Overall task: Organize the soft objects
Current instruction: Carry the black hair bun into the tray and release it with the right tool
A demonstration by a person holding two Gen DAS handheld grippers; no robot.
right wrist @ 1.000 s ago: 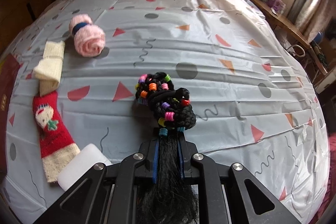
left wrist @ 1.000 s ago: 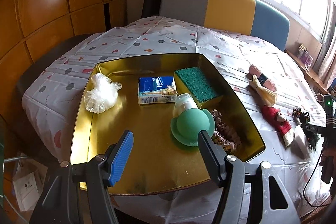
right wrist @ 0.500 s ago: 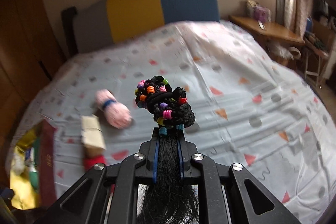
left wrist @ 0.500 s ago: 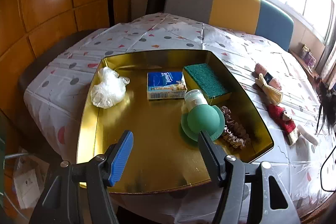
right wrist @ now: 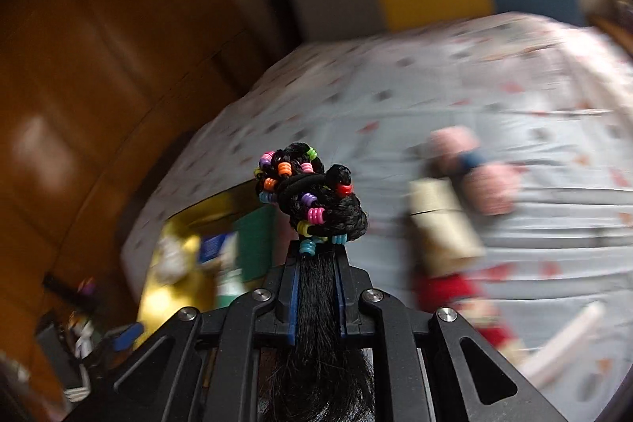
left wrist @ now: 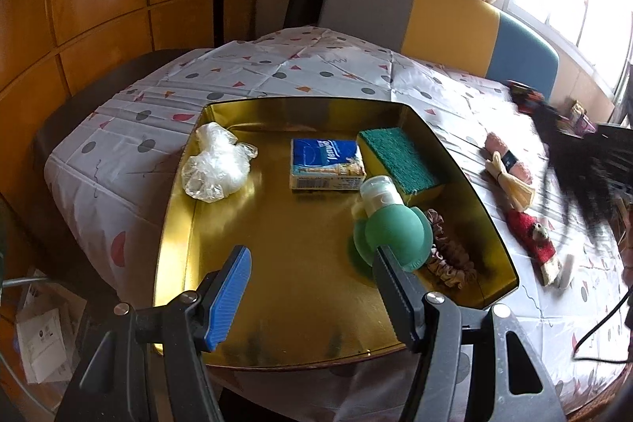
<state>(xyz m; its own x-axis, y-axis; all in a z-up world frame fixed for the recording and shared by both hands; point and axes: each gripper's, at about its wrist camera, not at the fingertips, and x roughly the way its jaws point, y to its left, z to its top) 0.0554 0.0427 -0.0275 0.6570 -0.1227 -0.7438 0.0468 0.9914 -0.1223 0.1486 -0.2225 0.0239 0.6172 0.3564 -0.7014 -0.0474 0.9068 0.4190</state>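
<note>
I had the black hairpiece (right wrist: 312, 200) with its coloured beads clenched in the right gripper (right wrist: 316, 263), fingers pinching the loose strands so the knotted bun stuck out ahead, centre of frame. It hung clear above the desk (right wrist: 435, 97), aimed toward the gold tray (left wrist: 300, 244) at lower left, where I judged it belonged. My left gripper (left wrist: 312, 287) hovered released over the tray, grasping nothing.
</note>
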